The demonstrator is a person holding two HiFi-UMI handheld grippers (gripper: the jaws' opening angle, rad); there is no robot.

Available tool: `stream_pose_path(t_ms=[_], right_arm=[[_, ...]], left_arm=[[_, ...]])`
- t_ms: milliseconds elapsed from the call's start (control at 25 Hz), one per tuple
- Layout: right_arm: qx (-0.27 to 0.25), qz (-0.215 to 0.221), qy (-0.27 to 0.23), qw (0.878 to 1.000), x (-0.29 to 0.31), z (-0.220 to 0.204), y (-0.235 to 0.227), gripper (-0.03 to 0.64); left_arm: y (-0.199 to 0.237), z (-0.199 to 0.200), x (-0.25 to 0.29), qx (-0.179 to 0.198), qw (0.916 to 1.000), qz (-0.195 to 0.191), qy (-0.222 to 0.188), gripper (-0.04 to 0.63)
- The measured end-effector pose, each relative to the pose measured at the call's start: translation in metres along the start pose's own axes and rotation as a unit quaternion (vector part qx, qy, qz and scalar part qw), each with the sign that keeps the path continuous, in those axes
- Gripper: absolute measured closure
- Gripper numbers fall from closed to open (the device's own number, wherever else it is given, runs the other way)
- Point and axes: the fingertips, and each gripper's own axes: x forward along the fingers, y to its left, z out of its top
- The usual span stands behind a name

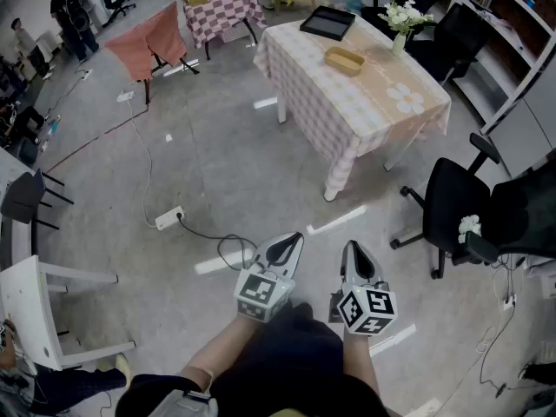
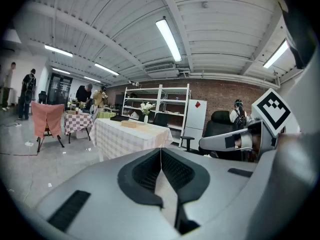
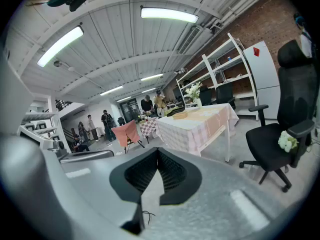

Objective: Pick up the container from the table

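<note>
Jaws together; container (image 1: 344, 61) long axis slants down-right.

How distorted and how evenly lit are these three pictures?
Head view: evenly lit, soft shadows, the table sharp, edges mildly bowed. Left gripper view: heavy fisheye, black corners, the ceiling lamp blown out white. Right gripper view: same fisheye, the shelves curved.

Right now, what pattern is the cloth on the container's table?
Pale checked cloth, peach-toned on top with a white flower; clearest in the head view.

Open lab hall with brick wall (image 2: 225, 91), shelving (image 2: 145, 98), office chairs (image 1: 456, 202).
</note>
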Motion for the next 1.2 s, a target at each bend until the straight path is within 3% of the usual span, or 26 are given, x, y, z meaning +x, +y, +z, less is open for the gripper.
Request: stream_pose_path(t_ms=[560, 880, 1200], right_arm=[[0.007, 0.022, -0.025, 0.999, -0.024, 0.005, -0.003, 0.612], [0.007, 0.024, -0.023, 0.999, -0.004, 0.015, -0.010, 0.612], [0.002, 0.028, -0.017, 0.999, 0.034, 0.037, -0.024, 0.612]], left_arm=[[-0.029, 0.000, -0.012, 0.004, 0.9994, 0.023, -0.027, 0.583], [-0.013, 0.002, 0.005, 0.002, 0.9992, 0.035, -0.021, 0.583], [0.006, 0.029, 0.045, 0.004, 0.9988, 0.038, -0.031, 0.583]])
